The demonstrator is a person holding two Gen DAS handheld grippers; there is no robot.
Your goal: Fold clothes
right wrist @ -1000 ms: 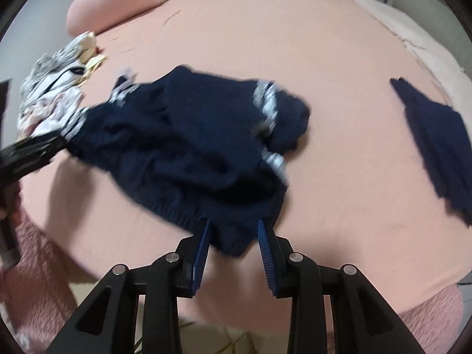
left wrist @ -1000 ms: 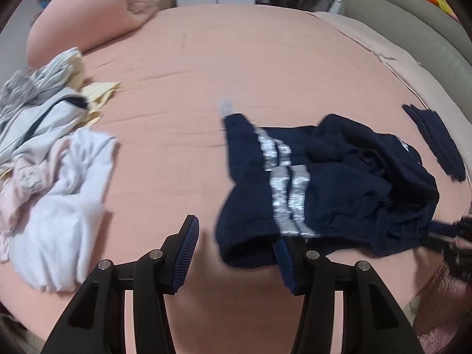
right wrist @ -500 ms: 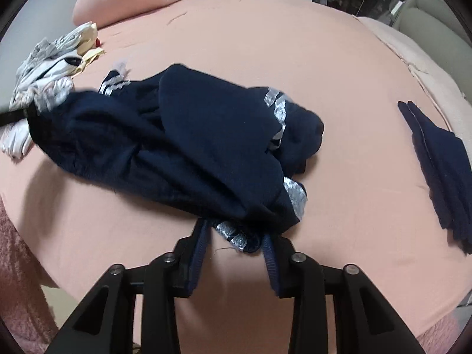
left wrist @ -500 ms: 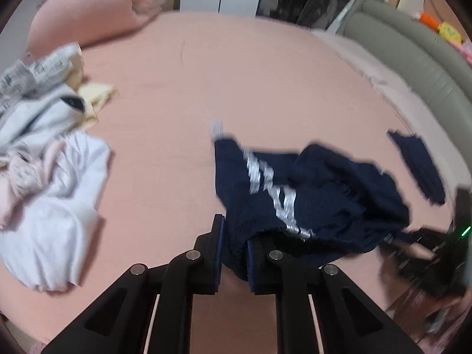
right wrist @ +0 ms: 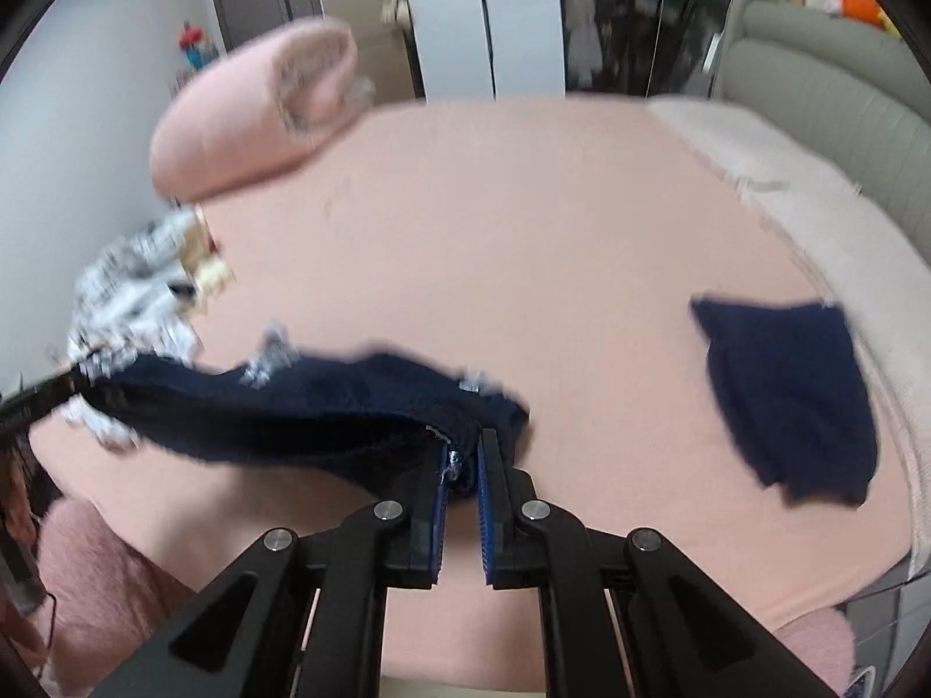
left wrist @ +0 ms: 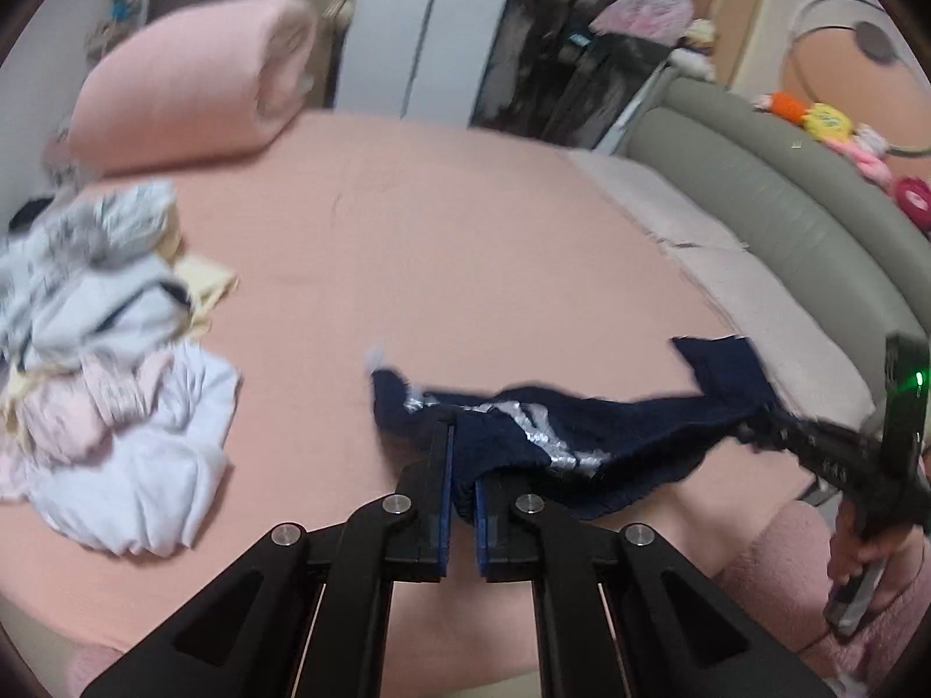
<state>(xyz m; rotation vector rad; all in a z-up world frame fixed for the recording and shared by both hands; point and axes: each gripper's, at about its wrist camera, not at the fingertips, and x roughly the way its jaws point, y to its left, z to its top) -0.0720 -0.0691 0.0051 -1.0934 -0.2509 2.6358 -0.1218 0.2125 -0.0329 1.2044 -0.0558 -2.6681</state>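
Two grippers hold one dark navy garment point(left wrist: 582, 436) between them, lifted just above the pink bed point(left wrist: 465, 232). Nearest in the left wrist view, the left gripper point(left wrist: 461, 477) has its fingers pinched narrow on an edge of the garment, with blue pads pressed against the cloth and silver stripes showing just beyond the tips. From there the fabric stretches to the right as a sagging band toward the right gripper point(left wrist: 814, 453), seen there as a black frame with a green light, held by a hand at the frame's edge. In the right wrist view, the right gripper point(right wrist: 462, 465) likewise has its fingers closed narrow on a bunched corner of the garment point(right wrist: 302, 407), which runs off to the left in a blurred strip toward the other tool. A second navy piece point(right wrist: 791, 395) lies flat on the bed to the right, well apart from the held one. To the left, a heap of white, grey and pale pink clothes point(left wrist: 105, 378) sits on the sheet near the bed's edge. Farther back, a rolled pink blanket point(left wrist: 192, 104) rests at the far left corner, and a grey-green padded headboard point(left wrist: 785, 203) curves along the right side with soft toys point(left wrist: 826, 122) on top.
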